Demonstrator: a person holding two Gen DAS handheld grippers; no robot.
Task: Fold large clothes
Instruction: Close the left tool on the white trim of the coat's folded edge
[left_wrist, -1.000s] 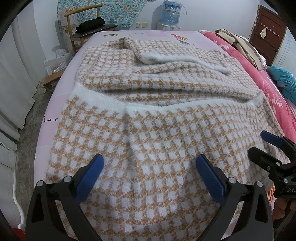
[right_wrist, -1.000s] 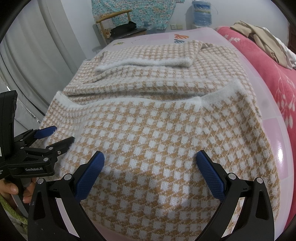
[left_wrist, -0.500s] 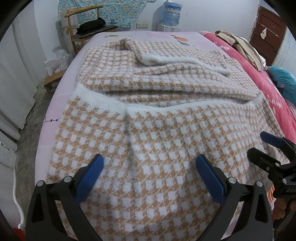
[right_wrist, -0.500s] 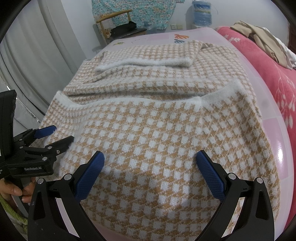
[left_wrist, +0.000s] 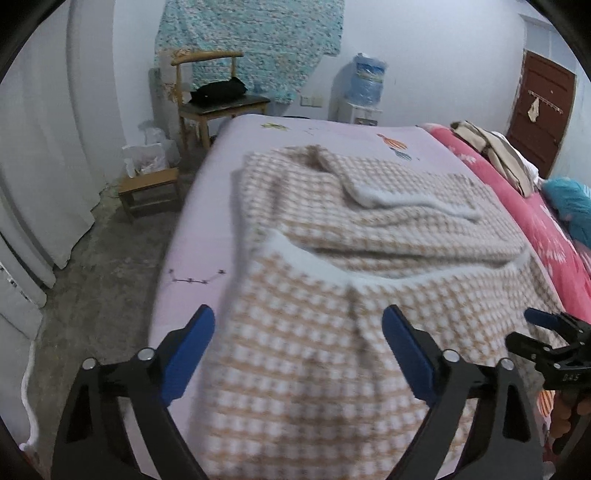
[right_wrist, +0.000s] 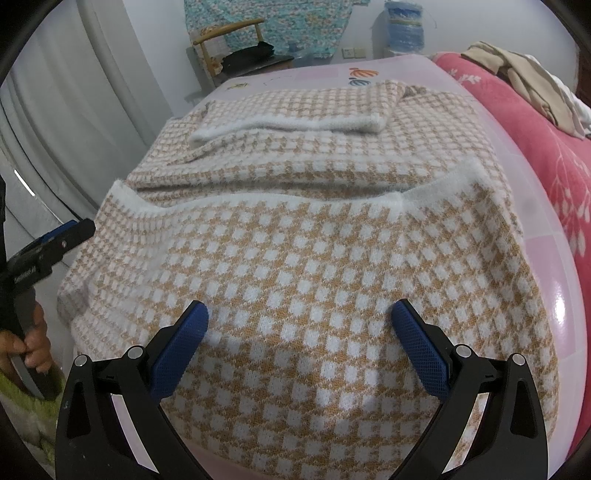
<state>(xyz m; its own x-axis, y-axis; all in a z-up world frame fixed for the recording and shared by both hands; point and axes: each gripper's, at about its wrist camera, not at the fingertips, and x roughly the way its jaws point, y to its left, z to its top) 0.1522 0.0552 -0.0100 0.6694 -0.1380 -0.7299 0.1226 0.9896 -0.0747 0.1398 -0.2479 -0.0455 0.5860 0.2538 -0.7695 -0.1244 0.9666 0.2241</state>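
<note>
Checked sweater (right_wrist: 314, 266) spread on bed (left_wrist: 192, 240).
Left gripper (left_wrist: 295, 354) fingers closing, nothing between; right gripper (right_wrist: 299, 343) released, marked "DAS".

We see the checked knit garment (right_wrist: 295, 258) spread flat on the pink bed sheet (right_wrist: 554, 266), its white fuzzy hem folded across the middle. Our right gripper (right_wrist: 299, 343) hovers over the near edge, jaws wide apart, nothing between them. The left gripper (right_wrist: 55, 240) sits at the garment's left edge, hand (right_wrist: 33, 343) on its grip.
</note>
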